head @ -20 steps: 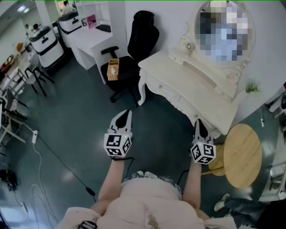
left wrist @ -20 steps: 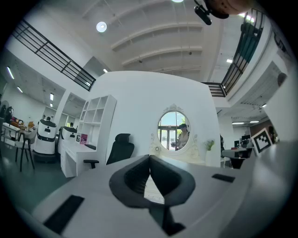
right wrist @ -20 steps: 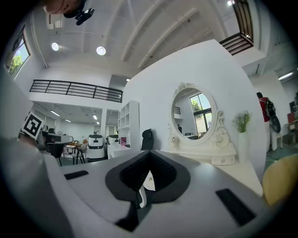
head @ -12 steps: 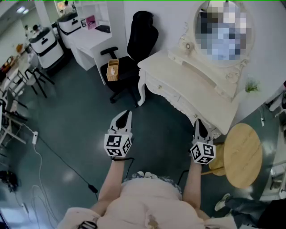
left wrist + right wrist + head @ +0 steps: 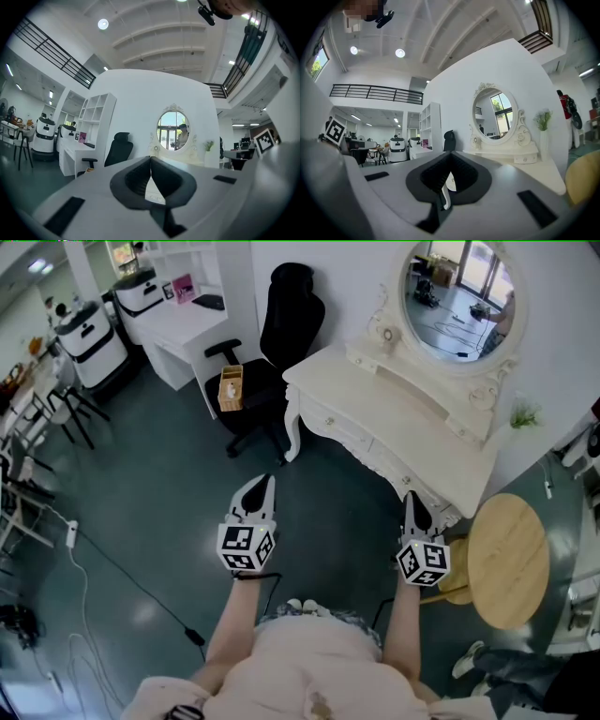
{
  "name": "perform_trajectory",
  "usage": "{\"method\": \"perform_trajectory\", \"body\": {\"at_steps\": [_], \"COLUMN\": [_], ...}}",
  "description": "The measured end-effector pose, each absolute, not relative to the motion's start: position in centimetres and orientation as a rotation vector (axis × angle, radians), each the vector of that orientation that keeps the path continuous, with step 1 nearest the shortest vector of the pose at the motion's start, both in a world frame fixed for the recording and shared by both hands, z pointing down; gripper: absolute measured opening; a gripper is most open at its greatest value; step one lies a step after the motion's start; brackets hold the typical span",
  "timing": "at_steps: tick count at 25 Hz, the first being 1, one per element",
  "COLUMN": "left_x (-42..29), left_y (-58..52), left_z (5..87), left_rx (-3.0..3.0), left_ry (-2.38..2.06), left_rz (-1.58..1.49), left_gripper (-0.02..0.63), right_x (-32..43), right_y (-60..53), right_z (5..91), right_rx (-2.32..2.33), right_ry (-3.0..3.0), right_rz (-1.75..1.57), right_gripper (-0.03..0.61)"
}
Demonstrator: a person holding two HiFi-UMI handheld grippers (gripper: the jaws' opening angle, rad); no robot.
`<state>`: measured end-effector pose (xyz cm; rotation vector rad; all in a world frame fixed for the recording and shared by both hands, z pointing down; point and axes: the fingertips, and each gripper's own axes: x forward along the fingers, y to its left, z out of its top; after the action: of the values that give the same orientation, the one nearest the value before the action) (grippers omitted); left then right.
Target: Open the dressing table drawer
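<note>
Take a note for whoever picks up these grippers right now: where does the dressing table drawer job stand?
Left gripper: shut, empty, held level over the floor, short of the table.
Right gripper: shut, empty, level, close to the table's near end.
Dressing table stands ahead; the drawer in its front is closed.
Done: nothing on the drawer yet.
Left: open a gripper, reach the drawer, grip it and pull it open.

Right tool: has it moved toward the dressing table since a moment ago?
No. The right tool sits just as near the dressing table; only the camera shifted slightly.
</note>
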<state>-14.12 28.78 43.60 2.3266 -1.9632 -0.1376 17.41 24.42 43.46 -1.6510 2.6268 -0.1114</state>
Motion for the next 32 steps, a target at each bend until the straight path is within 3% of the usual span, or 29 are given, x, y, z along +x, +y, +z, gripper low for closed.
{"method": "perform_trajectory", "body": {"at_steps": [5,13,15,21,25,32], "left_x": [-13.6,-13.2,-13.1,-13.1,-13.0,-13.6], "left_y": [29.1,29.2,29.1,29.2,28.8,28.5], "left_z": [43.4,43.1,42.8,42.5,42.3,42.9], "left_rx": [2.361,2.47,2.492,2.51,2.516,2.543], "left_ry": [-1.832,-1.749,-1.723,-1.66,-1.638,-1.621], "left_rz": [-0.307,-0.243,-0.249,-0.314,-0.324,-0.287], "left_gripper": [0.028,0.033,0.158,0.351,0.388,0.399], "right_x": [17.7,17.7,17.7,17.7,17.6,17.0], "right_y": [24.7,24.9,24.8,25.2,25.3,25.6], "right_z": [43.7,43.8,43.8,43.7,43.8,44.2], "right_rx": [-1.665,-1.682,-1.688,-1.699,-1.71,-1.738], "right_ry": [2.614,2.614,2.611,2.602,2.588,2.558], "right_rz": [-0.132,-0.14,-0.14,-0.143,-0.15,-0.162], "right_gripper": [0.015,0.015,0.015,0.015,0.015,0.015]}}
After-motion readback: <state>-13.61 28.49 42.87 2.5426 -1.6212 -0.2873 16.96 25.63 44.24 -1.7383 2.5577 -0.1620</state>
